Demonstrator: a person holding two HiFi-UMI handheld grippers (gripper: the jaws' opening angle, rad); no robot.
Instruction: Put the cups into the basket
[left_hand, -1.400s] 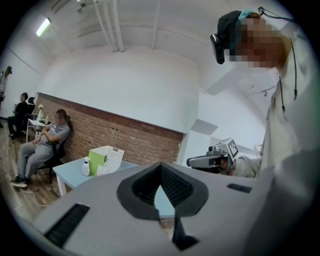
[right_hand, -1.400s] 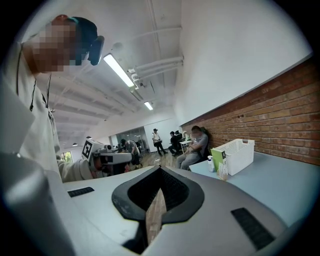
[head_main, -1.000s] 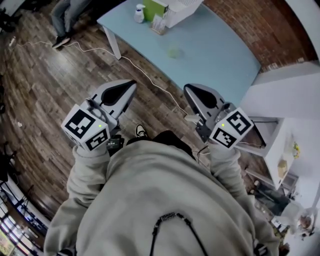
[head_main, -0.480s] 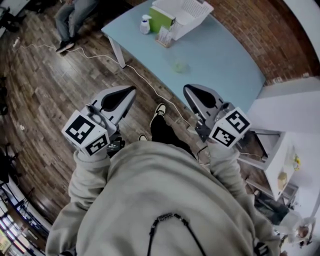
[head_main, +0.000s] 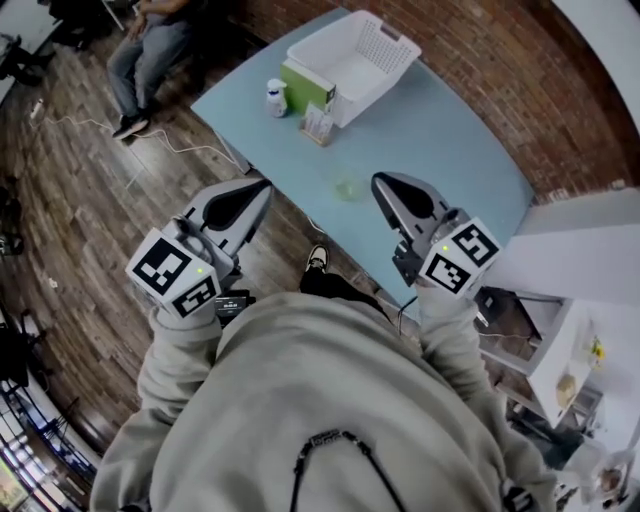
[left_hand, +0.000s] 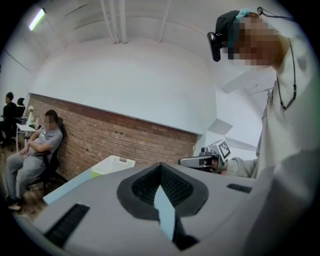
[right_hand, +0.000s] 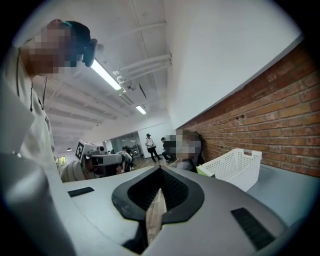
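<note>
Standing on the light-blue table, one small clear cup appeared between the two gripper tips in the head view and was touched by neither. Left gripper: jaws pressed together, nothing between them. Right gripper: jaws likewise closed, empty. White basket stood farther along the table, well apart from the cup, beside a green box and a white bottle.

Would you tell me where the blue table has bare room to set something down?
Bare: the wide stretch of table right of the cup, from the basket toward the near edge. Crowded: the left edge beside the basket, where bottle, green box and a small stand cluster.
</note>
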